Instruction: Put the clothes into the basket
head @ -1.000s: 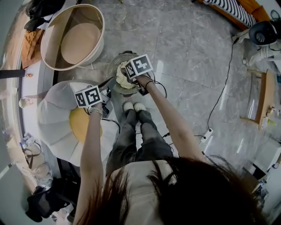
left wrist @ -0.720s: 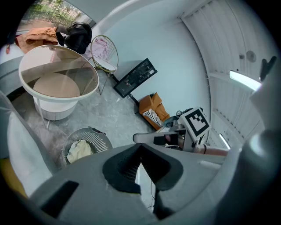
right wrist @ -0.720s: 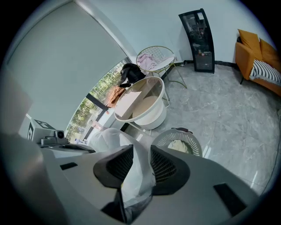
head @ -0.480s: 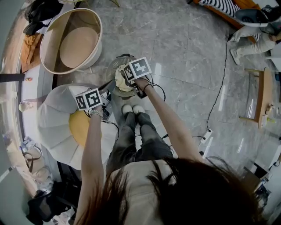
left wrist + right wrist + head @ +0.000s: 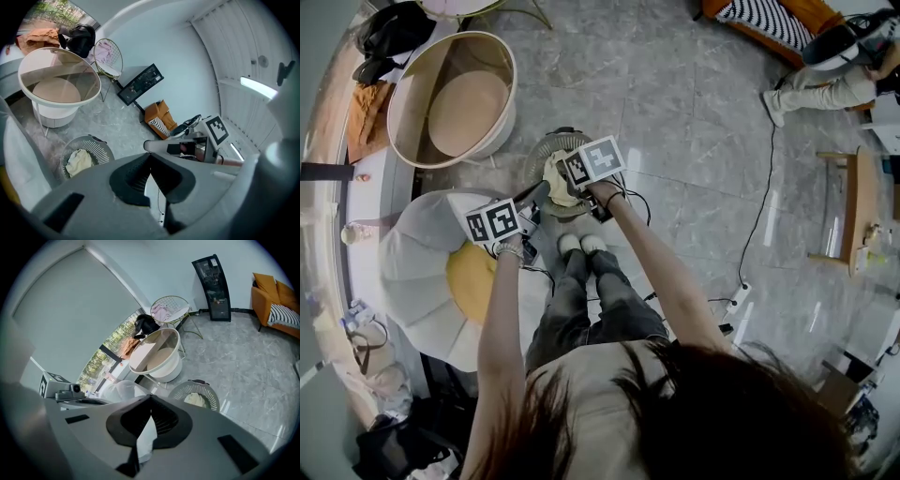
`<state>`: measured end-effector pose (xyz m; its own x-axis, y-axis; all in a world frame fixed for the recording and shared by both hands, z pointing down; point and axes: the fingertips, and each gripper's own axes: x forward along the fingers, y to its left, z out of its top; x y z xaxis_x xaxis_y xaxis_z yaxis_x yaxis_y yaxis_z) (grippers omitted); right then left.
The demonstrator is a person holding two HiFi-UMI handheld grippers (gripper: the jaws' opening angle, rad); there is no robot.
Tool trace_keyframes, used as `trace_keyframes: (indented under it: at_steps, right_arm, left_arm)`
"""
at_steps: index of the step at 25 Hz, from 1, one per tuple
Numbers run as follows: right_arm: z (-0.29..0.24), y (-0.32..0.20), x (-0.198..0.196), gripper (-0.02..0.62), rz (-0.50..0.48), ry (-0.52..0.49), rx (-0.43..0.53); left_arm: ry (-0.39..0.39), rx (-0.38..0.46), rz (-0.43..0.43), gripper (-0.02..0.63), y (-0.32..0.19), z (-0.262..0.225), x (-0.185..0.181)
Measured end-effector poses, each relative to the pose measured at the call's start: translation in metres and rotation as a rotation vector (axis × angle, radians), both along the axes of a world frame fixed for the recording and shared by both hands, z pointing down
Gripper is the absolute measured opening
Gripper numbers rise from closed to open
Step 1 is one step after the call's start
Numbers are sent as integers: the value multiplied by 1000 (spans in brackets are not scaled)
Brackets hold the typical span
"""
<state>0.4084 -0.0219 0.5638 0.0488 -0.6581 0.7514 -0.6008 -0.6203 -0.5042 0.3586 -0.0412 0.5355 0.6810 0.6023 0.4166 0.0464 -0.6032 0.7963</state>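
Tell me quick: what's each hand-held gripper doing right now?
Left hand-held gripper: closed, empty.
Right hand-held gripper: closed, nothing visibly held.

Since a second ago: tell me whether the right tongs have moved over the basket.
Yes, slightly. In the head view the right tongs have risen toward the camera: their marker cube looks larger against the basket rim.

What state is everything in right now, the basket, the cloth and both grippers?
Basket: upright on the floor, holding one cloth.
Cream cloth: crumpled inside the basket, held by neither gripper.
Left gripper: jaws shut, empty.
Right gripper: jaws shut, empty.
White tub: upright, nothing in it.
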Motion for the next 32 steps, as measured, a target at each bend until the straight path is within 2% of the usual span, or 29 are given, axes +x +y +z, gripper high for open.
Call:
trace_keyframes:
  at_steps: [11,21,26,32]
  right_arm:
    - [-23,-1,-14,8,-41,17,51]
    - [-51,-1,-11,8,2,53,192]
    - [-60,3,-11,8,33,38,226]
    - [-64,8,-18,8,40,26,239]
  left_arm:
    - [39,10,-5,11,6,-17,-1]
    - [74,60,7,11,11,-33,-7]
    - [108,70,14,11,17,-46,-7]
    - [109,82,2,11,17,-51,-10]
